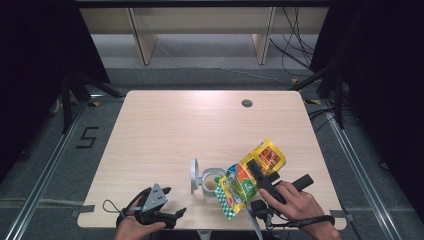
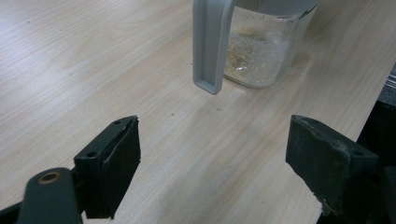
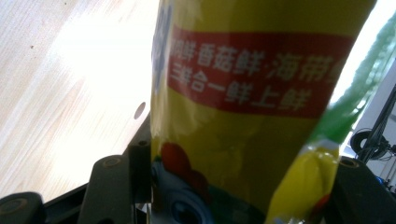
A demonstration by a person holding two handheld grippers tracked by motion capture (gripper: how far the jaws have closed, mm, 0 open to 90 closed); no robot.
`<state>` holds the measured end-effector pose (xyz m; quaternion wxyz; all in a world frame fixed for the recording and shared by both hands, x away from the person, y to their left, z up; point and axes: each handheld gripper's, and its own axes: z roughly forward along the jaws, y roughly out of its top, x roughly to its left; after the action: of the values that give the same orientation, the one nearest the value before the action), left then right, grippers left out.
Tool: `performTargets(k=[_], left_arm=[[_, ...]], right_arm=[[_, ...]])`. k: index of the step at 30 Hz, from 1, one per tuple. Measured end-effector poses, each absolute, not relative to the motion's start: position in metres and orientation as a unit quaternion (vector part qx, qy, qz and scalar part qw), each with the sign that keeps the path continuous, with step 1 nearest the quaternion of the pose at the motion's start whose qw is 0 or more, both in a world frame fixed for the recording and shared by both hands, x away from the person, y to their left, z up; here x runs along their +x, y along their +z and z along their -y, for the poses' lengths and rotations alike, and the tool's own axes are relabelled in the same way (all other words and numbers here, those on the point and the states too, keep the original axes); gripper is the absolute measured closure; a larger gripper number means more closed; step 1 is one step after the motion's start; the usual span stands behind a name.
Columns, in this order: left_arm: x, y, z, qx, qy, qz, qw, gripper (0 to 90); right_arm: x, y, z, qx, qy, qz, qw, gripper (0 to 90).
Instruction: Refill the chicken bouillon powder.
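- Gripped between the jaws of the right gripper, a yellow seasoning pouch tilts over the open clear jar near the table's front edge.
- Left gripper waits open and empty beside the jar.
- Some pale granules already lie inside the jar; pouring looks underway, closing the lid remains.
- Red band's white Chinese print reads roughly "香菇鲜·海带".

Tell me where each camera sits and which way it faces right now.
High view: above the near table edge, looking forward and down; both hands, left gripper, right gripper.
Left gripper view: between its open fingers, facing the clear jar.
Right gripper view: along its fingers, close on the yellow pouch they clamp.
High view and left gripper view share the jar.
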<state>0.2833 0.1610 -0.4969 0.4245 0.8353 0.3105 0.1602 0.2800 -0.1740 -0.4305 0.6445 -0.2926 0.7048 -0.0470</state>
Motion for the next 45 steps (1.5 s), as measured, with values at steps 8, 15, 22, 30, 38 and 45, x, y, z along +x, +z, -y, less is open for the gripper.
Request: performTargets(k=[8, 15, 22, 30, 38, 45], left_arm=[[0.2834, -0.4968, -0.1612, 0.834, 0.161, -0.312, 0.425, 17.4], [0.2835, -0.4968, -0.1613, 0.835, 0.161, -0.312, 0.425, 17.4], [0.2835, -0.4969, -0.1611, 0.836, 0.161, -0.31, 0.424, 17.4], [0.284, -0.4974, -0.1611, 0.836, 0.163, -0.307, 0.425, 17.4], [0.2839, -0.4979, -0.1611, 0.834, 0.16, -0.312, 0.426, 17.4], [0.2828, -0.4971, -0.162, 0.832, 0.164, -0.315, 0.426, 17.4]], right_arm=[[0.2768, -0.4315, 0.1714, -0.292, -0.042, -0.703, 0.647, 43.6], [0.2769, -0.4305, 0.1727, -0.295, -0.044, -0.703, 0.646, 43.6], [0.2781, -0.43, 0.1741, -0.29, -0.049, -0.704, 0.647, 43.6], [0.278, -0.4305, 0.1739, -0.281, -0.043, -0.709, 0.646, 43.7], [0.2778, -0.4304, 0.1726, -0.298, -0.049, -0.7, 0.647, 43.8], [0.2788, -0.4304, 0.1734, -0.291, -0.047, -0.702, 0.648, 43.9]])
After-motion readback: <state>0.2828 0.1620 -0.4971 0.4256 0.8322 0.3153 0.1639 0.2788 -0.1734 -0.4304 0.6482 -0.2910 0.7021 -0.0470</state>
